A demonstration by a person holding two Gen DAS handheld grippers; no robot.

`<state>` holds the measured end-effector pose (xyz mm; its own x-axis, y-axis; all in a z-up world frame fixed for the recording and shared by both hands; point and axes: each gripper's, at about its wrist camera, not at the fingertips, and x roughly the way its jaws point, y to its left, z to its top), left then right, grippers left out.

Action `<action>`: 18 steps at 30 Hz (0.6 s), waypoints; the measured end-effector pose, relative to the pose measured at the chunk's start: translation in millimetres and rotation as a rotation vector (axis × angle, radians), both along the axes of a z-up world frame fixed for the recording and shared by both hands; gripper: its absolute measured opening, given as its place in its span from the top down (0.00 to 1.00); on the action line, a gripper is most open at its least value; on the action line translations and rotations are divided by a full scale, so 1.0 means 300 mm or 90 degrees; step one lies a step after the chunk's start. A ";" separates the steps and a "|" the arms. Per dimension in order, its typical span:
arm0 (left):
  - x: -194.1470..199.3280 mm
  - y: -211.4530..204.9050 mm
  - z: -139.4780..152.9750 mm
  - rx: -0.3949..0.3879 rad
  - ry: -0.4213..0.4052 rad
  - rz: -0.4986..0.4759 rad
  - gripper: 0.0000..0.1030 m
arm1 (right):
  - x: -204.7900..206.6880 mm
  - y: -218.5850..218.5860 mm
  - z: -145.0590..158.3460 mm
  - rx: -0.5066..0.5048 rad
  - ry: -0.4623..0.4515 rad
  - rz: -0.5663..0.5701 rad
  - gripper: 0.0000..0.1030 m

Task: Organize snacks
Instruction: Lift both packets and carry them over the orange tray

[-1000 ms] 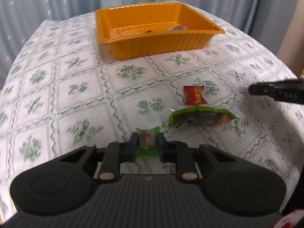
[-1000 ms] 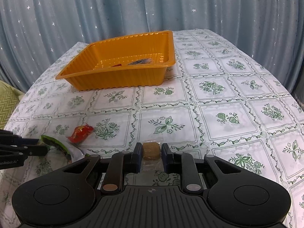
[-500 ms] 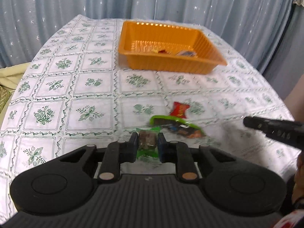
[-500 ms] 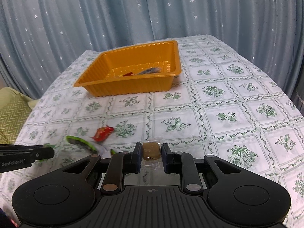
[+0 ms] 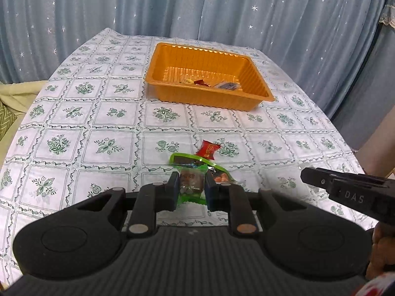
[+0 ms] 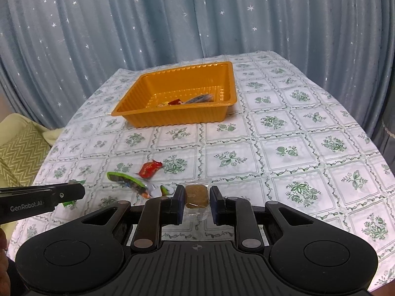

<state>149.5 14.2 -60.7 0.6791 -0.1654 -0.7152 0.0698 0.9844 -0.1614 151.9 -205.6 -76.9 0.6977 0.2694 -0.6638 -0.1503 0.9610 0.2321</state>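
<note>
Both snacks (image 5: 191, 181) lifted higher, clamped

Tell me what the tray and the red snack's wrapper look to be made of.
Tray: thin moulded plastic, glossy orange, judging by its ribbed walls and shiny floor. Red wrapper: probably foil or plastic film, shiny, with crinkled twisted ends.

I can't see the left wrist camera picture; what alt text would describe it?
The left gripper holds a small green-wrapped snack between its fingers above a floral tablecloth. Just beyond lie a red candy and a long green packet; farther back sits an orange tray holding a few snacks, with the right gripper at right.
</note>
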 end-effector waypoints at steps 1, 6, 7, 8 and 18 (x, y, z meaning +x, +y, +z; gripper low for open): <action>-0.004 -0.004 0.007 0.000 -0.002 0.001 0.82 | -0.003 -0.001 0.007 -0.002 -0.001 0.001 0.79; -0.018 -0.020 0.031 -0.002 -0.009 0.001 0.82 | -0.017 -0.010 0.034 -0.006 -0.006 0.002 0.79; -0.019 -0.023 0.035 -0.002 -0.011 0.001 0.82 | -0.020 -0.011 0.038 -0.006 -0.007 0.003 0.79; -0.022 -0.025 0.040 -0.003 -0.012 0.001 0.82 | -0.022 -0.011 0.042 -0.006 -0.007 0.003 0.79; -0.019 -0.033 0.070 -0.004 -0.022 0.001 0.82 | -0.023 -0.008 0.076 -0.010 -0.011 0.007 0.79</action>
